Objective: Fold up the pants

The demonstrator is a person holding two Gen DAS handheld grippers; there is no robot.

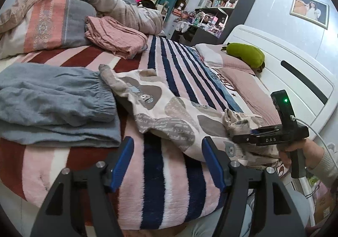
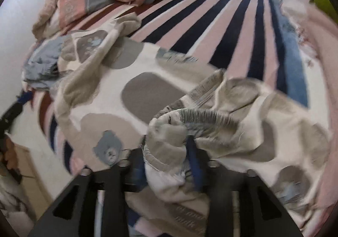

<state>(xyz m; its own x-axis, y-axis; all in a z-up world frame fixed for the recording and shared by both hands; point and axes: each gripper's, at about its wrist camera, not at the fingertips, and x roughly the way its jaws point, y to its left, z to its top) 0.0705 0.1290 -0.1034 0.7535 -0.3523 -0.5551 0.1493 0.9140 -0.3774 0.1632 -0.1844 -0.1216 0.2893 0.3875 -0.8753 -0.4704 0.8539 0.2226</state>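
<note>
Right gripper (image 2: pixel 166 152) parted, pants (image 2: pixel 147 89) cuff between | left gripper (image 1: pixel 168 162) open, empty

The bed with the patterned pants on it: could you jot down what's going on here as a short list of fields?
surface: bed with striped blanket
garment being folded: patterned pants, cream with grey patches and bear prints, lying crumpled
left gripper: open, nothing between its fingers, above the blanket near the bed edge
right gripper: a bunch of the pants' fabric sits between its fingers; picture too blurred to tell whether it pinches
already folded nearby: grey-blue garment, pink garment
by the headboard: green plush toy
</note>
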